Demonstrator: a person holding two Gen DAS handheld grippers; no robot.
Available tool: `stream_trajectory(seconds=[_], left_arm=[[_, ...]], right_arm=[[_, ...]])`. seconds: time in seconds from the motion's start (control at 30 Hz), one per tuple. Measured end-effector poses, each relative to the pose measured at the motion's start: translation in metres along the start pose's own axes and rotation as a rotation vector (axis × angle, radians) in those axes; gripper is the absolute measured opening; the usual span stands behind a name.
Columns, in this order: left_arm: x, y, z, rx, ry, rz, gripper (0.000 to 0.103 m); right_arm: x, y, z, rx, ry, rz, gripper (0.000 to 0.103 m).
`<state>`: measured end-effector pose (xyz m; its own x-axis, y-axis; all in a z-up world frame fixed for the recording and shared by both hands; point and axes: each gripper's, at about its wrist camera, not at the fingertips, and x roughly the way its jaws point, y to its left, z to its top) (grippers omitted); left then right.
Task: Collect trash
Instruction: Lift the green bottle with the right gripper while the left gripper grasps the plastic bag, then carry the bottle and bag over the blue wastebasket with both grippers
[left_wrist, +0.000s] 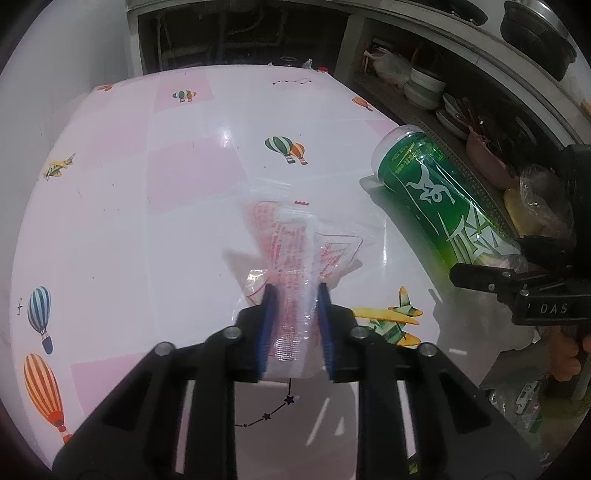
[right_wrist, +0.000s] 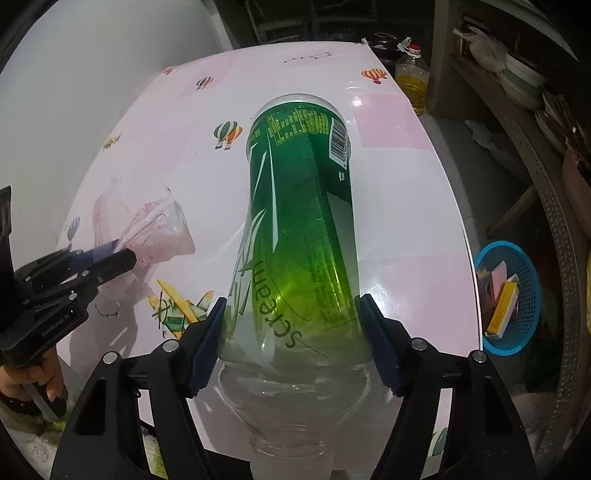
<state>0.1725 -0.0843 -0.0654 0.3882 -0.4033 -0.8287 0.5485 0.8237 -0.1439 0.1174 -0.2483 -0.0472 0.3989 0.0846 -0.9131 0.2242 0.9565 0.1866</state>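
Left gripper (left_wrist: 293, 291) pinches clear wrapper (left_wrist: 295, 251); right gripper (right_wrist: 291, 306) clamps green bottle (right_wrist: 299, 221), base ahead. Keep both grips firm; blue basket (right_wrist: 506, 295) waits right of it.

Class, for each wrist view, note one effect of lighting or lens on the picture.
Left wrist view: the fisheye bows the table edge, and white glare streaks its glossy cloth. Right wrist view: light glows yellow-green through the green bottle, and the clear wrapper casts a soft shadow.
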Motion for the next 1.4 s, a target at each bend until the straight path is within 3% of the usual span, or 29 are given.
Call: stream_trajectory(seconds=[1.07, 1.4], left_arm=[[-0.029, -0.016, -0.003, 0.049, -0.086, 0.043, 0.019], [-0.047, -0.031, 0.010, 0.082, -0.134, -0.007, 0.019]], right_arm=[[-0.023, -0.026, -0.005, 0.162, -0.093, 0.131, 0.068], [-0.060, -0.050, -0.022, 0.260, -0.213, 0.178, 0.068]])
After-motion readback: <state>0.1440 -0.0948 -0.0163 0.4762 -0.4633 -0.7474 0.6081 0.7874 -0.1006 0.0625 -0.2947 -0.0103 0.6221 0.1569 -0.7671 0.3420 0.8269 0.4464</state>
